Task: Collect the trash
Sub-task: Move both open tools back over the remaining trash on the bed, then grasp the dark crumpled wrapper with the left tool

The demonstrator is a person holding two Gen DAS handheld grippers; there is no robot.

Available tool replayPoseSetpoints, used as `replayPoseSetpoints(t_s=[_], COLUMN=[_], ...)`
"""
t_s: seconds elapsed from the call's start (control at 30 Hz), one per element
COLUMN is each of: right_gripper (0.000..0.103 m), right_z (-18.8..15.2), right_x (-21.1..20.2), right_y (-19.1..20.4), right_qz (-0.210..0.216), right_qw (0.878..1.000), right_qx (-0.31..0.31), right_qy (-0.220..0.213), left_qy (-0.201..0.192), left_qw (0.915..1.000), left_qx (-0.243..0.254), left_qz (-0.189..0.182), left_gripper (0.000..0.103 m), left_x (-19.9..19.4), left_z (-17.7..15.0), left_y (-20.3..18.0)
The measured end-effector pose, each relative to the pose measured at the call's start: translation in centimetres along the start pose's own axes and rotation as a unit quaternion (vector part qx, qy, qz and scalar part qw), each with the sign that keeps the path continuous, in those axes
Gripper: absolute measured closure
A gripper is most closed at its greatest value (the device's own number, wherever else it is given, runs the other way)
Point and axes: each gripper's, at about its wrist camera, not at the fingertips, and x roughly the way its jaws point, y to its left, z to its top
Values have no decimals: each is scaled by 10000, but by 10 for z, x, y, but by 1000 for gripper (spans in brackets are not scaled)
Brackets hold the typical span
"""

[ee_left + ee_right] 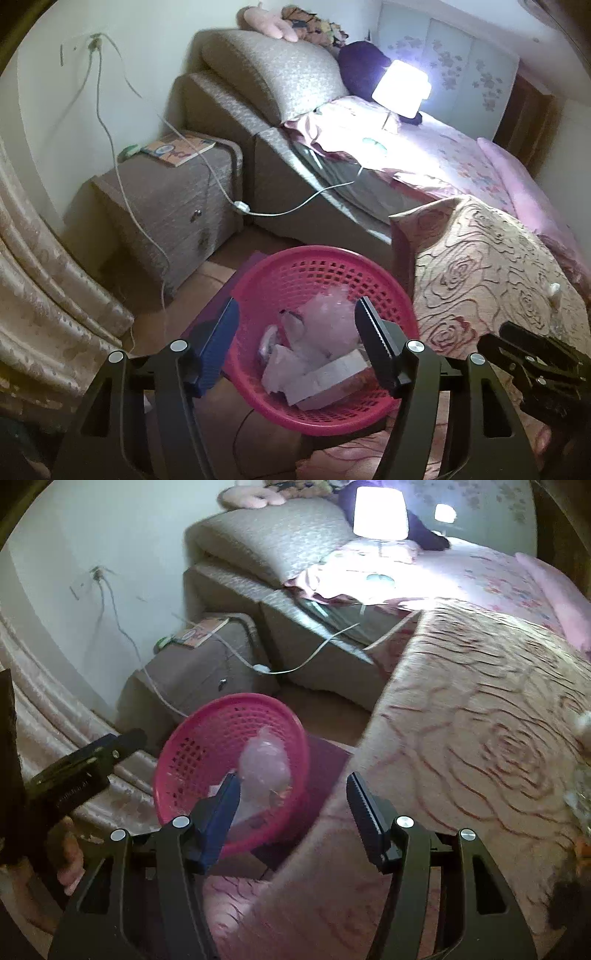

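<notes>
Left tongs (295, 325): jaws apart, nothing between them, poised over the pink basket (258, 280) on the floor. Only this view showed the basket's contents: crumpled plastic (328, 317) and 1 white block (325, 380).

Right tongs (291, 797): jaws apart, empty, basket (192, 753) lying left of centre behind the blue pad. This view alone showed the quilt (480, 738) spread wide. Beyond: nightstand (162, 199), bed (443, 155), lit lamp (400, 86).

A home bedroom: a made bed (461, 155) (padded headboard), lit lamp (402, 88) and nightstand (166, 206).
</notes>
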Motion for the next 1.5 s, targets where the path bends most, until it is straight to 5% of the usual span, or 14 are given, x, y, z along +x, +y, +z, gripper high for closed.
replayPoseSetpoints(t_s=[0.73,1.03,1.17,1.5], right_gripper=[39,39,39,39], right_z=[-81,-109,-116,-133], right_x=[-145,-181,-191,-197], right_y=[-140,-196,-210,-231], right_qz=[-1374,-1793,-1855,-1819], right_qw=[9816,9655,9609,9568], right_qx=[903,1489,1636,1907], right_qy=[-968,-1160,-1248,-1228], left_qy=[92,228,523,714], left_qw=[9843,9669,9525,9294], left_qx=[1388,1948,2094,2712], left_qz=[-1085,-1631,-2150,-2398], left_gripper=[39,39,39,39], left_x=[-29,-36,-32,-22], left_z=[-51,-73,-80,-99], left_y=[-148,-212,-243,-306])
